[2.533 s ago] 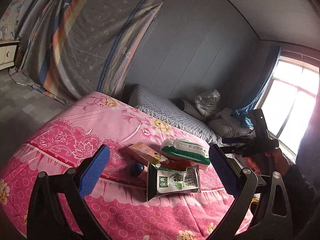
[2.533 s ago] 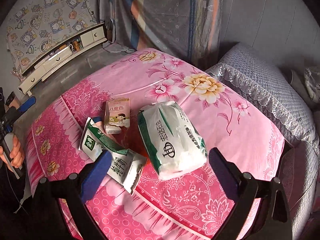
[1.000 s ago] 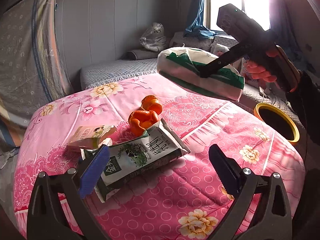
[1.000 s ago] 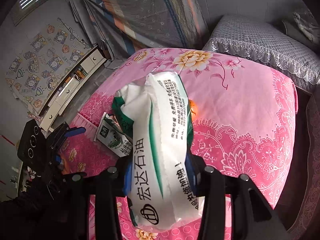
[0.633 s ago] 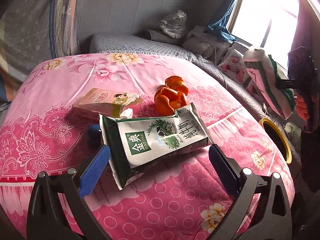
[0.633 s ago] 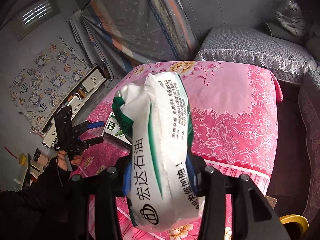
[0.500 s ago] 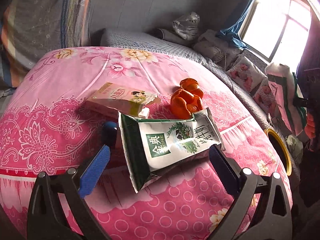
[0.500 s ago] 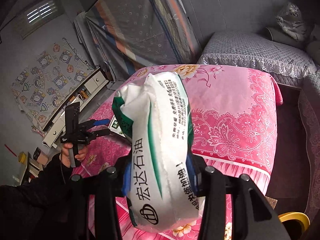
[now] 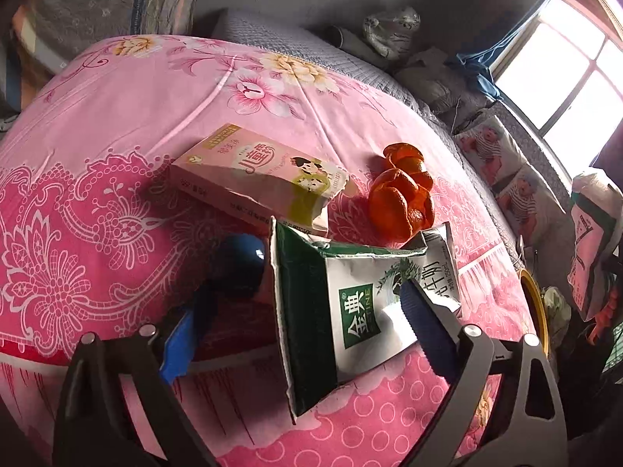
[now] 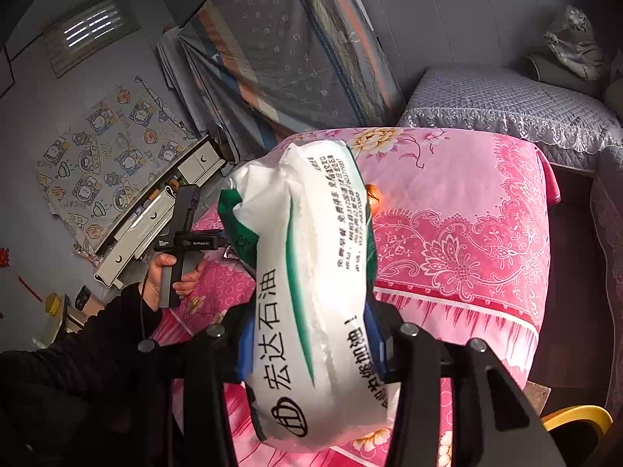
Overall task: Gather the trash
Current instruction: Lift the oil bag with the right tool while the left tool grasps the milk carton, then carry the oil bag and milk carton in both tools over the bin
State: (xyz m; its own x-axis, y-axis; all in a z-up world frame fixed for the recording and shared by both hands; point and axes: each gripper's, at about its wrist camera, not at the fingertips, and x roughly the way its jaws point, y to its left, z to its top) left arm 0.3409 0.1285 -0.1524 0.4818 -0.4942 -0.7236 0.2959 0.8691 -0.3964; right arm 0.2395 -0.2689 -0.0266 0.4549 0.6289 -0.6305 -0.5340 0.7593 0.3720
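Left tool (image 9: pixel 300 311) tilted down over the bed (image 9: pixel 97 202), jaws closing about the flattened green-and-white carton (image 9: pixel 350 299): right pad over the carton's printed face, left pad just beyond its dark edge beside a blue cap (image 9: pixel 237 260); no pinch visible yet. Carton directly ahead of and between the pads, long axis slanted across the jaw line, open torn end away from the tool toward the peel (image 9: pixel 401 202). Pink box (image 9: pixel 257 171) farther ahead and to the left of the tool, touching or nearly touching the carton's far corner. Right tool (image 10: pixel 311 350) clamped on the white packet (image 10: pixel 307 292), held upright off the bed; yellow bin rim (image 10: pixel 576 416) below and to its right, so the drop likely near. Left hand (image 10: pixel 171 272) the nearer one to the carton, visible at the bed's edge in the right wrist view. Against the frame one second earlier: left pads narrower and lower, carton larger and centred between them instead of off to the left; packet carried from above the bed toward the bin side, grip unchanged. Coming move, by judgement: finish closing across the carton's short width, then lift.
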